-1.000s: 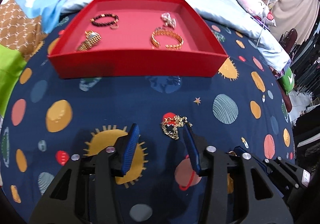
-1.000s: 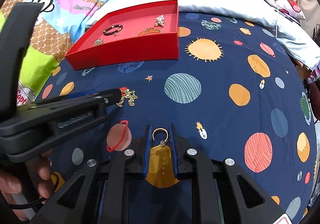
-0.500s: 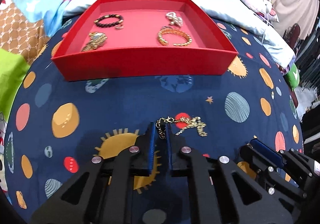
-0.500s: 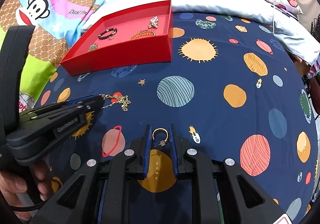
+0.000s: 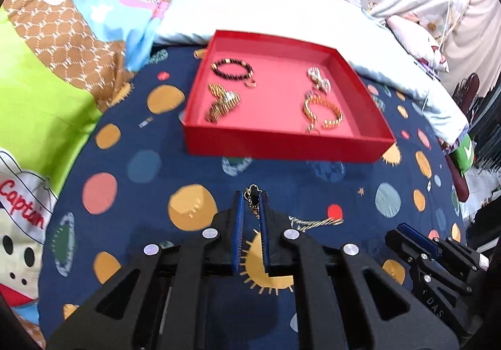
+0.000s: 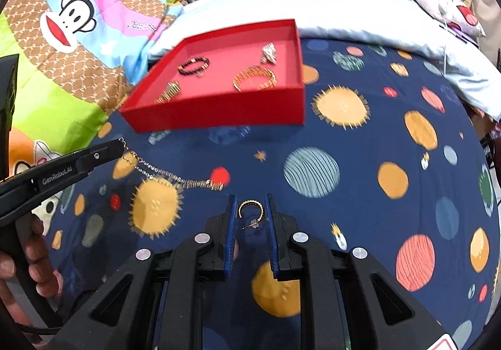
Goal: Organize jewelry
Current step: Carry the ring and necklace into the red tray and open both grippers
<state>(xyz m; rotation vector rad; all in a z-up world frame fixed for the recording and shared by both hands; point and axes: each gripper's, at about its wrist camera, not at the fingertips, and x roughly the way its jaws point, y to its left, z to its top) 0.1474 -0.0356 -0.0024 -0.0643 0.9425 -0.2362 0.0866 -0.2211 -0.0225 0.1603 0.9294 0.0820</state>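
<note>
Your gold chain necklace [image 6: 175,176] hangs stretched from its pinched clasp end toward 4 o'clock, its tail trailing onto the bedspread. Your gold hoop earring [image 6: 250,209] stands clamped. The red tray [image 5: 281,148], at 12 o'clock, holds four pieces.

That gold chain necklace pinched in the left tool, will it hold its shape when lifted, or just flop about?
Probably floppy: the gold chain necklace sags in a loose curve from the left gripper, its far end trailing toward the blue planet-print sheet. It looks thin, so likely light. It may swing or snag on the way to the red tray.
</note>
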